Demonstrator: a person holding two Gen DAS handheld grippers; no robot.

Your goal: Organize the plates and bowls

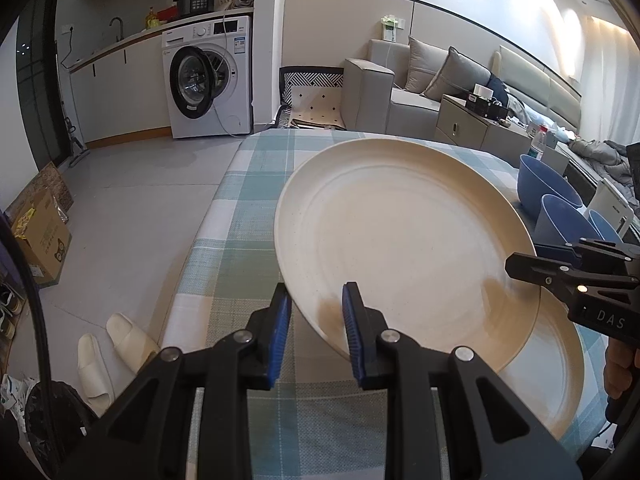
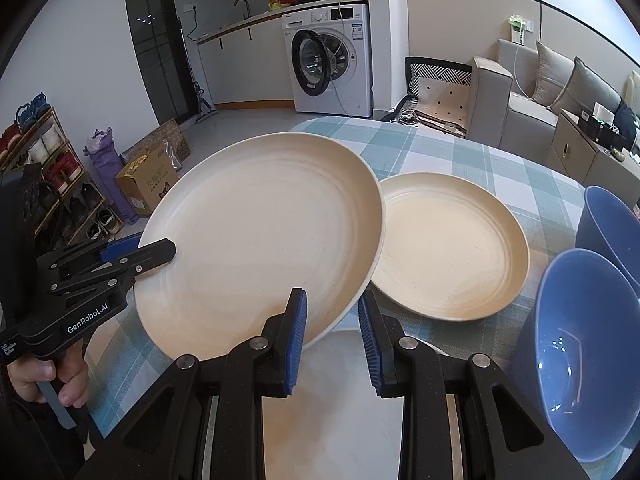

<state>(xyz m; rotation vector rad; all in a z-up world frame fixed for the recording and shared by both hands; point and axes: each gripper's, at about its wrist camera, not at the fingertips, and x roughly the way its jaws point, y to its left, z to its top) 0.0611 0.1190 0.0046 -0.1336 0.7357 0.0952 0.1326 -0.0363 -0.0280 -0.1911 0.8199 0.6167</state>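
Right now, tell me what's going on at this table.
A person is holding a large cream plate up off the checked tablecloth, tilted, with a claw in each hand. The left claw pinches its near rim and the right claw clamps the rim on the opposite side. A second cream plate lies flat on the cloth beside it, and blue bowls wait at the right.

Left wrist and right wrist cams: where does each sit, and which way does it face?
Left wrist: on the left gripper, looking forward and down across the big plate toward the washing machine; shows its own fingers, with the right gripper and right hand at the right edge.
Right wrist: on the right gripper, similar heading from the plate's right side; shows its own fingers, the left gripper and the left hand.
Shared: big plate clamped by both grippers, second plate, blue bowls, checked tablecloth, washing machine.
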